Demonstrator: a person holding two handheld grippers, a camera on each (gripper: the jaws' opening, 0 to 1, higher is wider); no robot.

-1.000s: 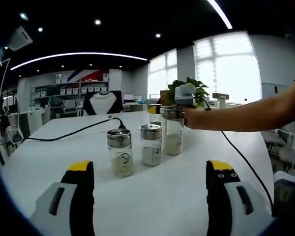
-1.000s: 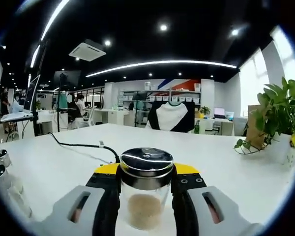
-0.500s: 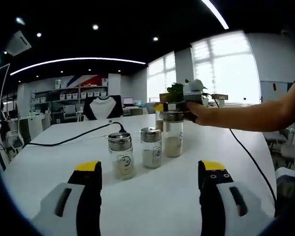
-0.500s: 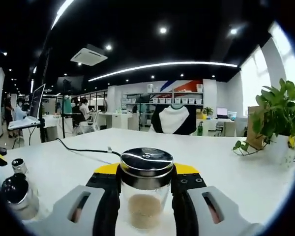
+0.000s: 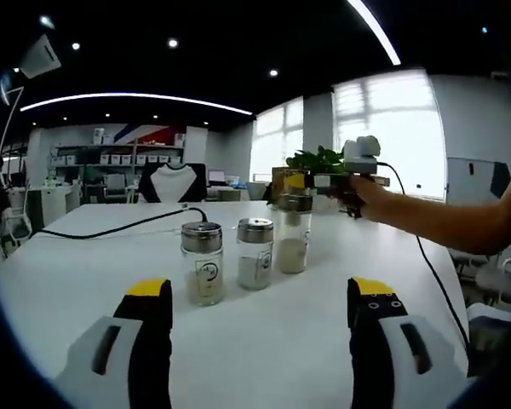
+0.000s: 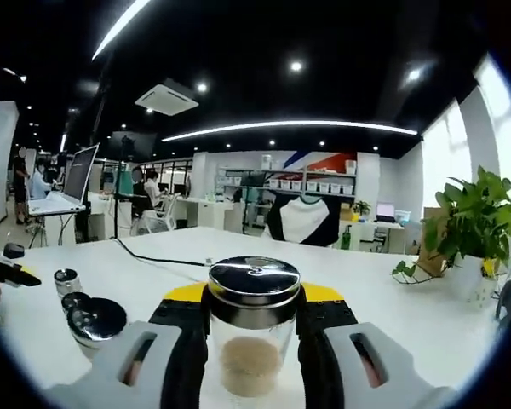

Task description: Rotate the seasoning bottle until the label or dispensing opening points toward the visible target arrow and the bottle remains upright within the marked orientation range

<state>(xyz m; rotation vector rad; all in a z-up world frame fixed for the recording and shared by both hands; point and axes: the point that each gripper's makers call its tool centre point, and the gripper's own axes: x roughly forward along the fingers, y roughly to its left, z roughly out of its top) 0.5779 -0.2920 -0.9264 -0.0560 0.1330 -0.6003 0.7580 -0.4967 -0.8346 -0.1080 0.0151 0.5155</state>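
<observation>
Three glass seasoning bottles with steel caps stand in a row on the white table [image 5: 264,324]: the near left bottle [image 5: 203,264], the middle bottle [image 5: 255,254] and the far bottle [image 5: 294,239]. A person's hand holds my right gripper [image 5: 298,187] at the far bottle's cap. In the right gripper view that bottle [image 6: 254,358], with pale powder at its bottom, stands upright and my right gripper [image 6: 254,296] is shut on it just under the cap. My left gripper [image 5: 260,336] hangs open in front of the row, well short of it.
A black power cable [image 5: 111,228] runs across the table behind the bottles. A potted plant [image 6: 473,226] stands at the table's right side. The two other bottles [image 6: 94,319] show low at the left. Office desks, shelves and seated people are far behind.
In the left gripper view the hand and right gripper have swung rightward around the far bottle. In the right gripper view the scene has turned, bringing the other bottles further in from the left.
</observation>
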